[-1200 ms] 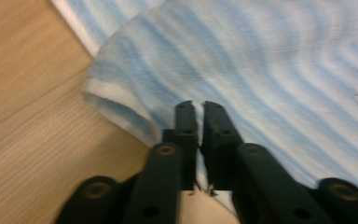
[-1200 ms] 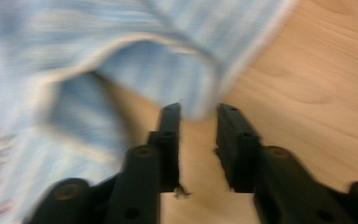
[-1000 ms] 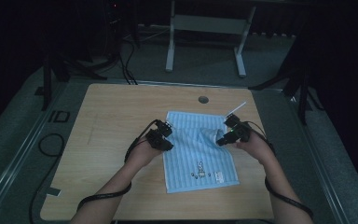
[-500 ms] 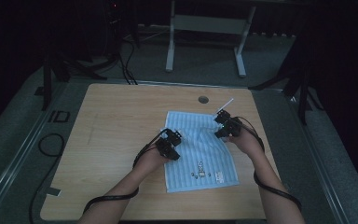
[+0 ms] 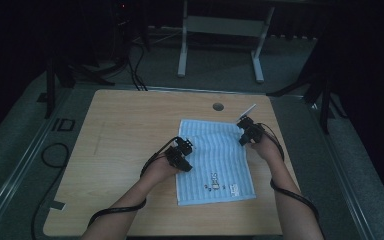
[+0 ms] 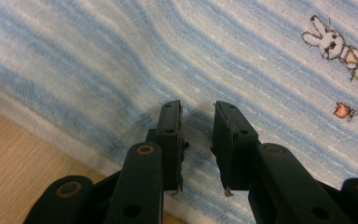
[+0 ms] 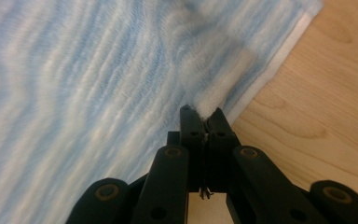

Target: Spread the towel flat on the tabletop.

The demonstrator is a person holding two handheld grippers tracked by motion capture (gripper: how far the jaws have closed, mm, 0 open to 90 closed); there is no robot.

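Blue-and-white striped terry cloth, a rectangular towel (image 5: 214,160), lies flat on the light wooden table (image 5: 125,130), toward its right half, with a small embroidered rabbit picture (image 6: 328,41) near the towel's near edge. The left gripper (image 5: 180,155) sits over the towel's left edge, about midway along it. Its black jaws have just been opening and stand a narrow gap apart above the fabric, with nothing pinched between them. The right gripper (image 5: 246,134) is at the towel's far right corner area, along the right edge. Its jaws are closed tight on a raised fold of the towel's hem, beside bare wood. A round grommet hole (image 5: 218,106) lies beyond the towel's far edge.
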